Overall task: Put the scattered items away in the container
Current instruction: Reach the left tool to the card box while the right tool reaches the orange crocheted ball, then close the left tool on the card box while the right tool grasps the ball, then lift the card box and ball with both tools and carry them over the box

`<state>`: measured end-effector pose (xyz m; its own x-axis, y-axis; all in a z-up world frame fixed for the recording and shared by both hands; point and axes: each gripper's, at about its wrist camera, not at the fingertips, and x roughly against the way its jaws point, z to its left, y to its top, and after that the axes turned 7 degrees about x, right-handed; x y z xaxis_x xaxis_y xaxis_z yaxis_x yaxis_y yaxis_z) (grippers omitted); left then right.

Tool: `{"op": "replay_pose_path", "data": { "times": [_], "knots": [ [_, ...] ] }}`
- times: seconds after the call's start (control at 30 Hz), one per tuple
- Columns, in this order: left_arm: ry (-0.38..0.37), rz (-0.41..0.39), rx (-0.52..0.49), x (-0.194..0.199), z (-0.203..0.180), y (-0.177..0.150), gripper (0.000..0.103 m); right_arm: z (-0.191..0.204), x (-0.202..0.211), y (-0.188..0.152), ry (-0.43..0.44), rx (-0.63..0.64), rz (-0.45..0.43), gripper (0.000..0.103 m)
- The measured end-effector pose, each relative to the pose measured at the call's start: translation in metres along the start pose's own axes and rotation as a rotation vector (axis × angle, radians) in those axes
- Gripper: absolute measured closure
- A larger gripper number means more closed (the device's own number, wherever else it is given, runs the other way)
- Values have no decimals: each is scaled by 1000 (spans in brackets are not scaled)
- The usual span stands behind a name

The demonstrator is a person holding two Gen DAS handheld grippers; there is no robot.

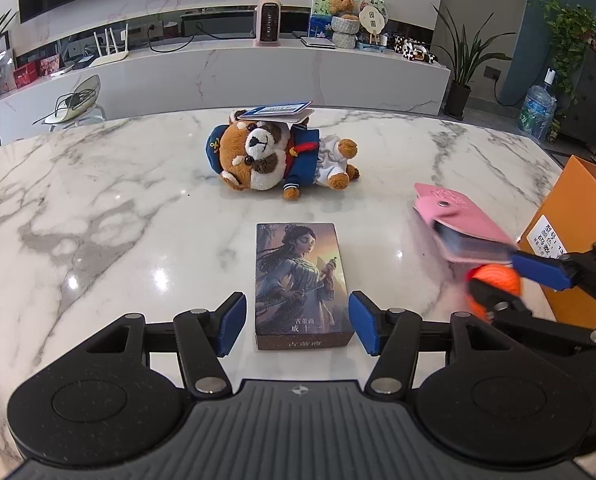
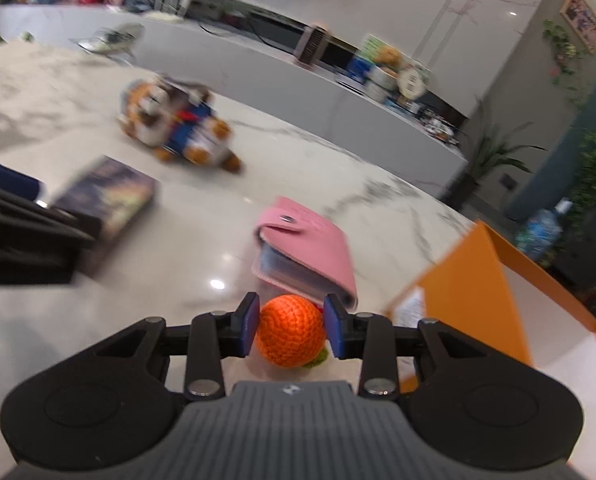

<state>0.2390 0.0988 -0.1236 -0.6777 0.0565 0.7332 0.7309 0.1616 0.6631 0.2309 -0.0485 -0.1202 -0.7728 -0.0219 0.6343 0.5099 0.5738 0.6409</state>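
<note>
Marble counter [image 1: 97, 208], wide and glossy, carrying the scattered items. At its right edge, orange box [image 2: 470, 280], open on top, white inside; contents not visible from here. Further back on the counter, plush dog [image 1: 273, 156] lying on its side, with a small blue card [image 1: 277, 112] resting on its head. Nearer, illustrated box [image 1: 300, 284] lying flat, exactly between the jaws of the left gripper [image 1: 295, 324]: jaws wide open, one pad on each side of its near end, not touching, holding nothing. Beside the orange box, pink card holder [image 2: 310, 248] on the counter, snapped closed. Smallest, orange crochet ball [image 2: 290, 332], squeezed between the jaws of the right gripper [image 2: 290, 326], jaws closed on its two sides, green part showing under it.

Judged step: carrying the ball to the orange box. To do it well: keep the squeeze steady because the soft ball can slip, lift above the box wall, pass clear of the pink card holder, release only when above the white inside. View blurred, so height above the counter not certain.
</note>
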Motion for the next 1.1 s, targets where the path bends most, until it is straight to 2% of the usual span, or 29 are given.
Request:
{"op": "replay_pose_path", "data": {
  "times": [0.1, 0.17, 0.2, 0.33, 0.53, 0.67, 0.7, 0.73, 0.77, 1.1],
  "knots": [
    [-7, 12, 0, -3, 0, -1, 36, 5, 1, 2, 28, -3, -14, 65],
    [-8, 16, 4, -6, -1, 0, 31, 4, 0, 0, 32, -12, -15, 64],
    [-5, 17, 6, -8, -1, 0, 27, 2, -1, -2, 35, -21, -12, 62],
    [6, 24, 2, -16, -6, 1, 23, -1, -3, -8, 33, -29, 5, 52],
    [25, 37, -16, -26, -10, 1, 22, -3, -9, -14, 54, -39, 31, 51],
    [34, 37, -5, -30, -7, -1, 22, -3, -12, -17, 65, -48, 42, 52],
    [34, 33, -7, -30, -6, -1, 24, -3, -12, -17, 68, -50, 45, 52],
    [34, 29, -8, -29, -6, -1, 33, -3, -13, -18, 70, -52, 48, 53],
    [34, 25, -9, -29, -6, -1, 35, -3, -13, -18, 71, -52, 48, 53],
    [41, 37, -30, -16, -8, -10, 36, 1, -2, -19, 129, -58, 49, 54]
  ]
}}
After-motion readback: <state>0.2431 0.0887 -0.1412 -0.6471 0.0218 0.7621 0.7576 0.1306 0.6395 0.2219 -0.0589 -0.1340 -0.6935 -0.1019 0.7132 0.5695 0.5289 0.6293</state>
